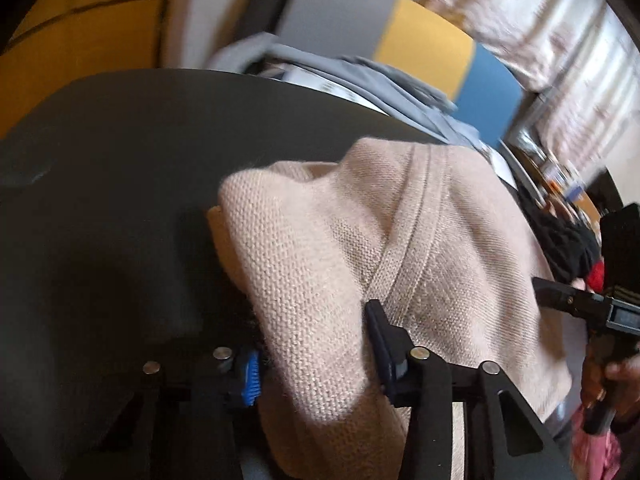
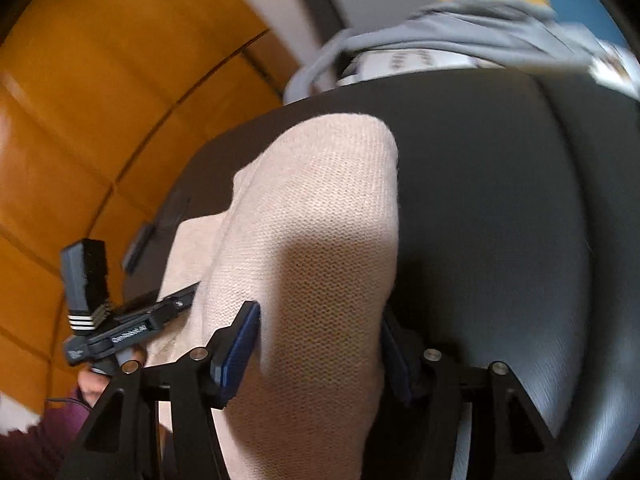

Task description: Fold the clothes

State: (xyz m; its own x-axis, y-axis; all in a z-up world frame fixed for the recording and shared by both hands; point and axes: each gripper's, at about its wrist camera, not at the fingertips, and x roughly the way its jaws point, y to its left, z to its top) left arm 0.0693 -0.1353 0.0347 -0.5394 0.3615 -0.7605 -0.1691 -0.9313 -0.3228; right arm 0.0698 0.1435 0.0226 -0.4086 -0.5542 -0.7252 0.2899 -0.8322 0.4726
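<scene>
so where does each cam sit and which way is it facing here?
Left wrist: on the left gripper, looking down along its fingers at the beige knit sweater bunched between them on the dark table; the right gripper and the hand holding it show at the right edge.
Right wrist: on the right gripper, same downward angle, sweater between its fingers; the left gripper shows at the left edge.
Shared: sweater, table, grey garment at the far edge.

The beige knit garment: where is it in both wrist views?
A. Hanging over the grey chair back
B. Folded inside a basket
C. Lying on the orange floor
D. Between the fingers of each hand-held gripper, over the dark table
D: the beige knit garment bunches between the fingers of the left hand-held gripper and of the right hand-held gripper, above the dark table.
</scene>
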